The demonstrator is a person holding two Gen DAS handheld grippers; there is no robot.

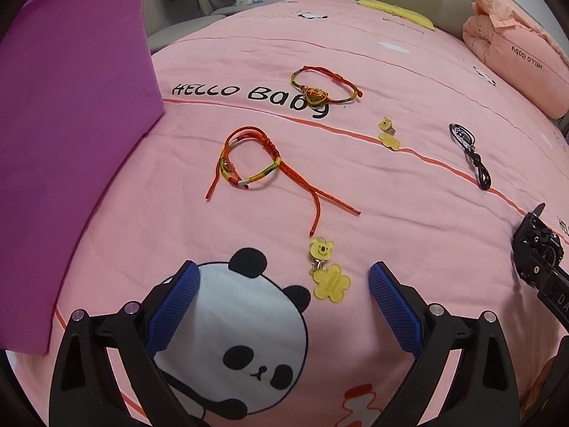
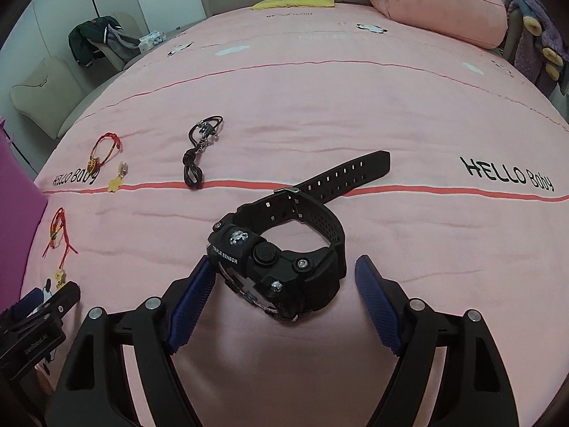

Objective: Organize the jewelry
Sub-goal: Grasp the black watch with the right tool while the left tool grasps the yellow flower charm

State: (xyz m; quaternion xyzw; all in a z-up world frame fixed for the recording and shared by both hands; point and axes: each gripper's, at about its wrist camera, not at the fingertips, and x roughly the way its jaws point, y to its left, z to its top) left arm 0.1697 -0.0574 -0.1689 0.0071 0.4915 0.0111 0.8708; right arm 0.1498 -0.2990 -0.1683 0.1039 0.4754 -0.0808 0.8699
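Observation:
My left gripper [image 1: 284, 277] is open just above the pink bedspread, with a yellow bear charm [image 1: 327, 270] between its blue pads. Beyond it lie a red cord bracelet [image 1: 249, 162], a second bracelet with a heart pendant [image 1: 320, 85], another yellow bear charm [image 1: 388, 133] and a black cord necklace [image 1: 469, 153]. My right gripper [image 2: 284, 270] is open, its pads on either side of a black digital watch [image 2: 281, 256] that lies on its side. The watch also shows at the right edge of the left wrist view [image 1: 537, 249].
A magenta box [image 1: 71, 124] stands at the left on the bed. A folded pink quilt [image 2: 437, 3] and a yellow pillow [image 2: 295, 1] lie at the far end. A chair with clothes [image 2: 99, 41] stands beyond the bed's left edge.

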